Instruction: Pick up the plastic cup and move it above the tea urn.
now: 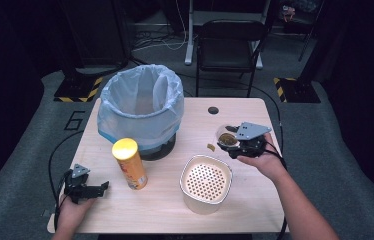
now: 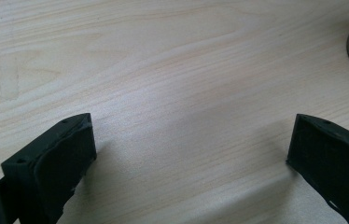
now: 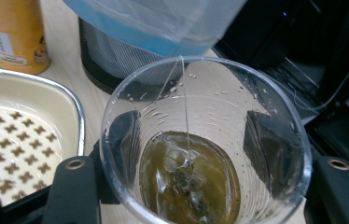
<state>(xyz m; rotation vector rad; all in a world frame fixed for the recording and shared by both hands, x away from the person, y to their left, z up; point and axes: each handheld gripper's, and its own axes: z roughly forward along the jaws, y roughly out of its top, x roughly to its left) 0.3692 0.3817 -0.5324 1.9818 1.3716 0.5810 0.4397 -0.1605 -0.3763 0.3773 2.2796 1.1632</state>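
Observation:
A clear plastic cup (image 3: 205, 140) with brownish tea and a tea bag on a string sits between the jaws of my right gripper (image 1: 230, 142), which is shut on it and holds it above the table's right side. In the high view the cup (image 1: 226, 136) points left toward a bin lined with a pale blue bag (image 1: 141, 102). My left gripper (image 1: 102, 187) rests on the table at the front left, open with nothing between its jaws (image 2: 186, 154). A yellow chip can (image 1: 129, 163) stands upright just right of it.
A cream container with a perforated top (image 1: 205, 182) stands at the front centre, left of and below the held cup. A small brown scrap (image 1: 210, 147) lies on the wood. The table (image 1: 255, 200) has a hole near its far edge (image 1: 213, 110). A black chair (image 1: 227, 47) stands behind.

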